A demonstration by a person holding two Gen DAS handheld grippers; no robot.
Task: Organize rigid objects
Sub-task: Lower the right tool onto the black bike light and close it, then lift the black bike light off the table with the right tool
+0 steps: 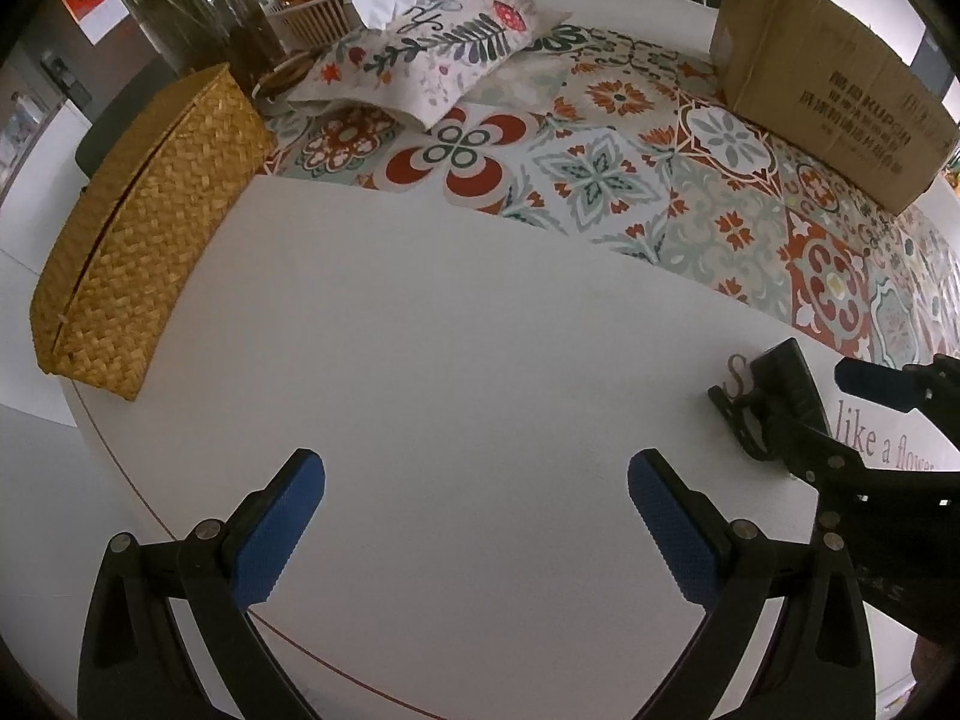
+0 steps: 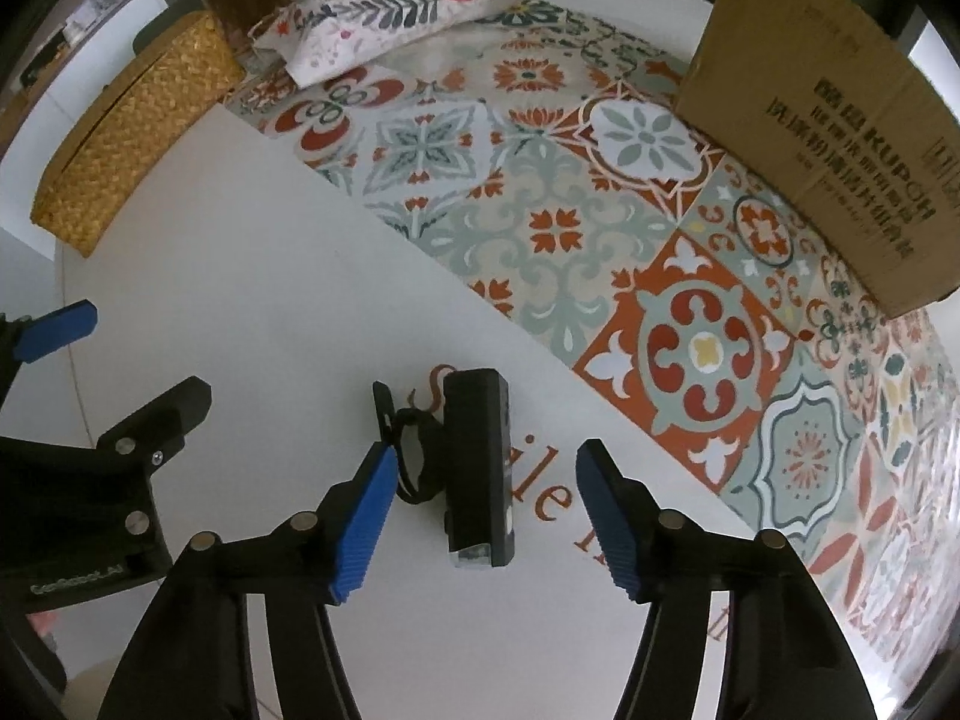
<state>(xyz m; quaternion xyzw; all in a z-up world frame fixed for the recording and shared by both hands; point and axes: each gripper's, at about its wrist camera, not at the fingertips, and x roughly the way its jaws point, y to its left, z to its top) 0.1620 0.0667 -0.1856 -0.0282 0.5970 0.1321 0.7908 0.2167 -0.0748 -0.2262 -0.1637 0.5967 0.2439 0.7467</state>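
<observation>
On the white table (image 2: pixel 252 276): I'm hovering the right gripper (image 2: pixel 486 516), tongs spread, around the black bike light (image 2: pixel 477 456).
Light is lying flat, untouched; left gripper (image 1: pixel 474 534) is idling, spread wide.

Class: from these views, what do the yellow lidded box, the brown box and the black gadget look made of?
Yellow box: woven straw or similar fibre, matte; the plaited weave shows.
Brown box: cardboard, dull, creased, printed.
Black gadget: likely hard plastic, smooth satin casing, with a strap that looks rubbery.
</observation>
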